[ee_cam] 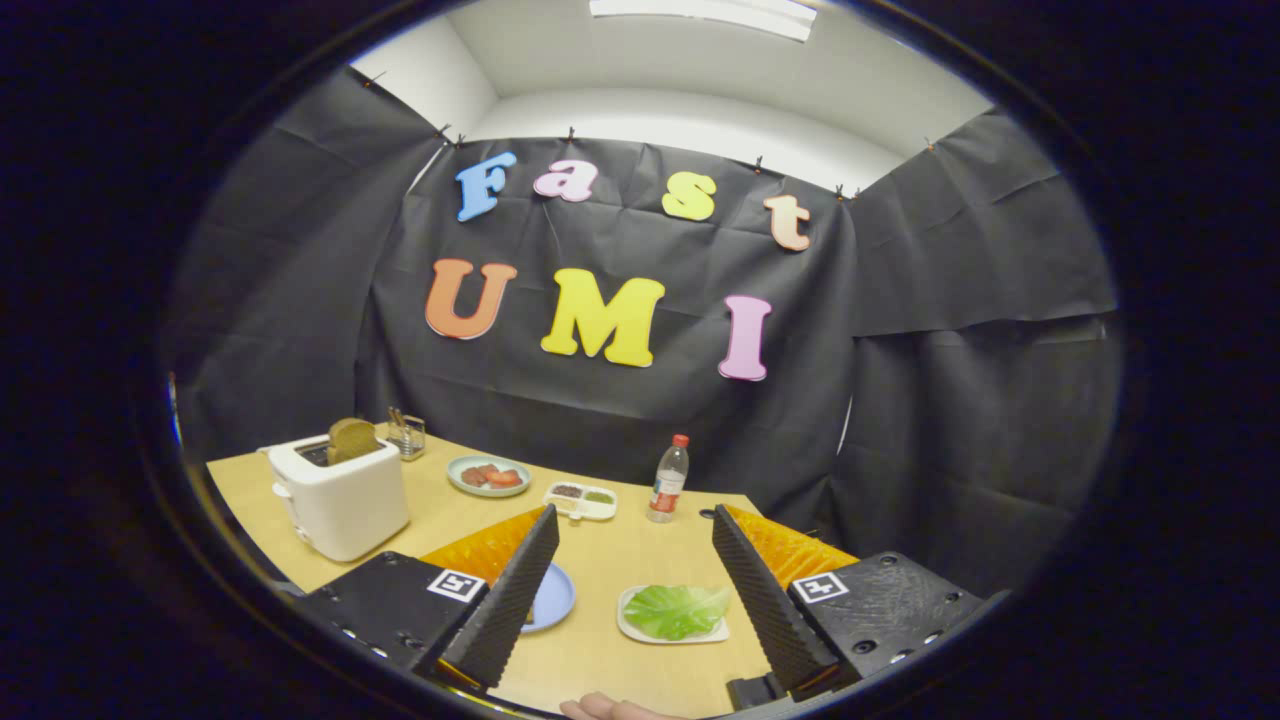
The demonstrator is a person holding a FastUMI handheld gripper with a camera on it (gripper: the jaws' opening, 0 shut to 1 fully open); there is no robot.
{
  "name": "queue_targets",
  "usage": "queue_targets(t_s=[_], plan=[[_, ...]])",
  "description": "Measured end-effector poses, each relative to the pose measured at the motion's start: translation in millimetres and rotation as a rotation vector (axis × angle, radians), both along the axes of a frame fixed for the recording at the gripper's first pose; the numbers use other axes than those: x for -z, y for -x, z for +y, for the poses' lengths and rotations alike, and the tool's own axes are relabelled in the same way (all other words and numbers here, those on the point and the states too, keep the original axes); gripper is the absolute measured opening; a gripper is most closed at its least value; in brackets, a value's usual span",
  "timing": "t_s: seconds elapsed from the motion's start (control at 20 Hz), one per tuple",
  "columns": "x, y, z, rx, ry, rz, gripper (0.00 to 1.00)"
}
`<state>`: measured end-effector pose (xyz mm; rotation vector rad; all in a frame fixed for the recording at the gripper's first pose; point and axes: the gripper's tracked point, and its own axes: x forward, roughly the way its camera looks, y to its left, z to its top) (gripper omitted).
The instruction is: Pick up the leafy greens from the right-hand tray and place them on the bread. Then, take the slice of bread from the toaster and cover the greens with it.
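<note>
Two ribbed black fingers (pixel 520 590) stand wide apart in front of me, holding nothing and touching nothing; the gripper (pixel 632 590) hangs above the bench (pixel 640 560). Each finger base carries a small square black-and-white marker, with no readable words on it. The bottle (pixel 668 480), beyond the fingers and nearer the right one, has a red cap and a red label, but the print is too small for me to read.

Between the fingers, close to the right one, lies the white tray (pixel 672 630) with the greens (pixel 678 608) resting on it. Just beside the left finger a blue plate (pixel 555 597) shows, partly hidden behind that finger; I cannot tell what lies on it.

Beyond the left finger stands the white toaster (pixel 338 495), with a brown bread slice (pixel 352 440) sticking up from its slot. Behind the toaster sits a small clear holder (pixel 406 433). Farther ahead between the fingers are a green plate (pixel 488 476) with reddish food and a small white divided dish (pixel 580 500).

A bit of a hand (pixel 605 709) shows below the fingers.
</note>
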<state>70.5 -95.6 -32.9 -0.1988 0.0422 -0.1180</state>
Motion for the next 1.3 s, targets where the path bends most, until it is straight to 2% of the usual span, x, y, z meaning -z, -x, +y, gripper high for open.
queue_targets(t_s=[0.25, 0.4, 0.55, 0.65, 0.8, 1.1, 1.25, 1.3], plan=[[60.5, -65.8, -64.4, 0.048, -0.067, 0.137, 0.95], [109.4, -110.1, -113.8, 0.117, -0.107, 0.255, 0.95], [163.9, -138.3, -143.9, 0.141, -0.182, 0.391, 0.95], [183.4, -151.9, -157.9, 0.169, -0.192, 0.435, 0.95], [207.2, -169.2, -157.2, 0.148, -0.201, 0.491, 0.93], [232.4, -179.0, -161.1, 0.145, -0.2, 0.562, 0.74], [238.4, -183.4, -156.6, 0.13, -0.221, 0.571, 0.56], [240.1, -182.0, -156.5, 0.132, -0.228, 0.586, 0.55]])
